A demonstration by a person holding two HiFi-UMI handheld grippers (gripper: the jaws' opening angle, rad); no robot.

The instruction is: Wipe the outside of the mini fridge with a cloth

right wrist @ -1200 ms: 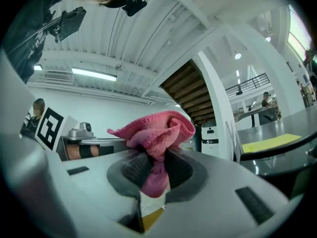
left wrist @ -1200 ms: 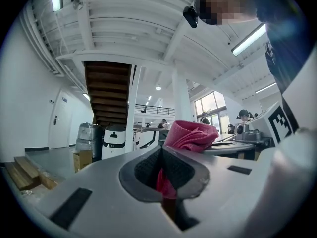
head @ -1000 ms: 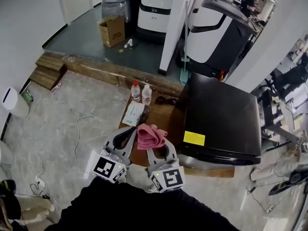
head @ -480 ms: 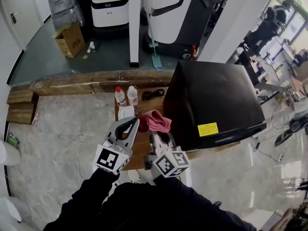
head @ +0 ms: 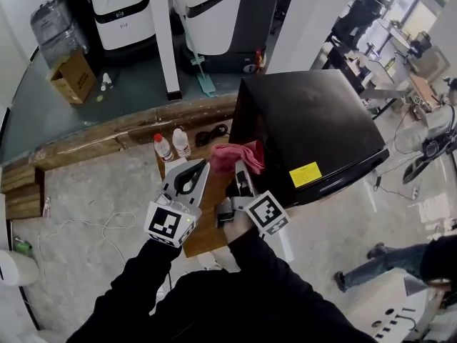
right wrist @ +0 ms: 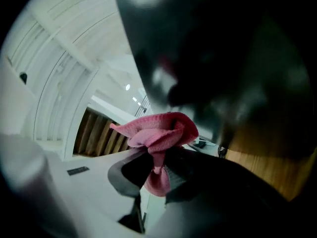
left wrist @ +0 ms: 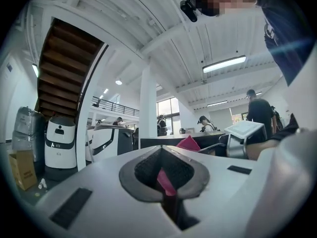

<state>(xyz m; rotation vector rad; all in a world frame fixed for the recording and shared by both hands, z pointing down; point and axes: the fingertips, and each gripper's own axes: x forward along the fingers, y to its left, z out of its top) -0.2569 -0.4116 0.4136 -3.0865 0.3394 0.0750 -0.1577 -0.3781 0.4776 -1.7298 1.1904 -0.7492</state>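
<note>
The wipe looks barely begun: the right gripper (head: 240, 173) has its tongs clamped on a bunched pink cloth (head: 235, 156), soft and finely knit. It is held at the top left edge of the mini fridge (head: 314, 131) (whether it presses the shell I cannot tell), so the whole outside seems left to do. The fridge is a boxy black cabinet with a glossy top and a yellow label (head: 305, 174), standing on a low wooden counter (head: 203, 234). The left gripper (head: 202, 165) hovers just beside, tongs drawn together, with an unidentifiable pink sliver in their hollow.
</note>
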